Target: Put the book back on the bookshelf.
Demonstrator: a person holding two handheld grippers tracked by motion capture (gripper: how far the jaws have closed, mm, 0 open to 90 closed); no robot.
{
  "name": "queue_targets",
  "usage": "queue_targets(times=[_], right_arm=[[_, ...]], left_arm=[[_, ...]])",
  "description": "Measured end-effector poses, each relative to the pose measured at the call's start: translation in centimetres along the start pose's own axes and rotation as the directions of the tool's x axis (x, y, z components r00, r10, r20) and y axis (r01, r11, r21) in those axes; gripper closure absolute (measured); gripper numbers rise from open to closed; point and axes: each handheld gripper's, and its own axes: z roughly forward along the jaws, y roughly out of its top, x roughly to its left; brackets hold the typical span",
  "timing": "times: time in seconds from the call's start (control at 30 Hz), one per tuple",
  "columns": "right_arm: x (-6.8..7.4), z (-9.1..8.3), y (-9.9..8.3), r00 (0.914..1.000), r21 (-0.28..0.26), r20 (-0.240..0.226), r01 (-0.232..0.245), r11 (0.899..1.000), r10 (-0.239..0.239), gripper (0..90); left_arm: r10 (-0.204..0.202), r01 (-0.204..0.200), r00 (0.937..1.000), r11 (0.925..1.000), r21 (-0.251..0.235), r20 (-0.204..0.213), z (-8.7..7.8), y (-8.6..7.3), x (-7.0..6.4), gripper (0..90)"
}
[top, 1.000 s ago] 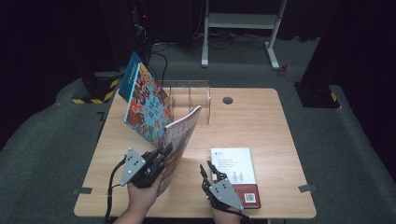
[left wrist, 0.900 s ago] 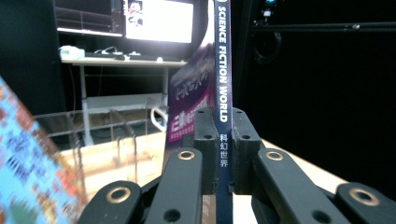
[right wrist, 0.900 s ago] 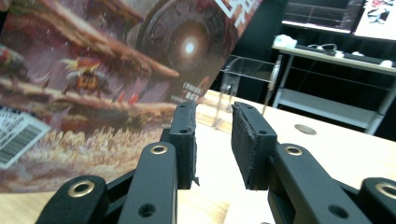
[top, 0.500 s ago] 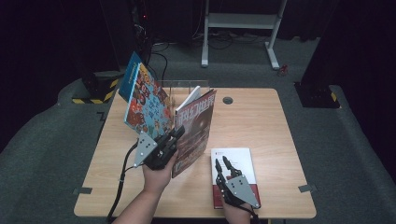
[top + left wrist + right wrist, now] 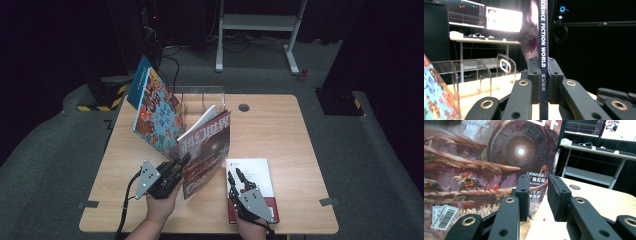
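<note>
A science fiction magazine (image 5: 207,147) stands nearly upright above the table, its dark red cover facing right. My left gripper (image 5: 176,165) is shut on the lower part of its spine (image 5: 543,50), which rises between the jaws of the left gripper (image 5: 542,62). My right gripper (image 5: 237,176) hovers low over a white and red book (image 5: 252,172) lying flat near the front edge. In the right gripper view that gripper (image 5: 537,182) stands slightly open with nothing between its jaws, and the magazine cover (image 5: 486,157) is close on its left.
A clear acrylic book rack (image 5: 200,97) stands at the back of the wooden table (image 5: 290,135); a colourful book (image 5: 152,107) leans in its left end. The rack's dividers (image 5: 481,75) lie ahead of the left gripper. A desk with monitors is beyond.
My left gripper has raised the magazine more upright and carried it forward and right, nearer the rack. The right gripper has shifted a little right over the white book.
</note>
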Motion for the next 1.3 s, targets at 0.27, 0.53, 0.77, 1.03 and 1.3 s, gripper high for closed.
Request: queue_targets(times=[0.27, 0.53, 0.77, 1.03, 1.3], right_arm=[[0.2, 0.1, -0.1, 1.0, 0.002, -0.004, 0.002, 1.0, -0.002, 71.5], [0.2, 0.2, -0.1, 1.0, 0.005, -0.007, 0.0, 1.0, 0.0, 71.4], [0.3, 0.2, -0.1, 0.9999, 0.007, -0.011, 0.004, 1.0, -0.004, 71.4], [0.3, 0.1, 0.0, 0.9999, 0.005, -0.01, 0.003, 1.0, -0.003, 71.4], [0.2, 0.1, -0.1, 1.0, 0.006, -0.009, 0.002, 1.0, -0.002, 71.4]], left_arm=[[0.026, -0.027, 0.9993, 0.9987, 0.044, 0.028, -1.6, -0.3, -0.1, 83.9], [-0.008, 0.004, 0.9994, 0.9952, 0.098, 0.034, -2.9, -0.4, 0.1, 83.8], [-0.001, -0.005, 0.9992, 0.9901, 0.14, 0.039, -3.2, 0.2, -0.1, 83.4], [0.072, -0.074, 0.9972, 0.9632, 0.258, 0.02, -1.4, -0.2, -0.8, 62.0], [0.118, -0.116, 0.993, 0.9561, 0.269, 0.007, -0.1, -0.1, -1.5, 83.4]])
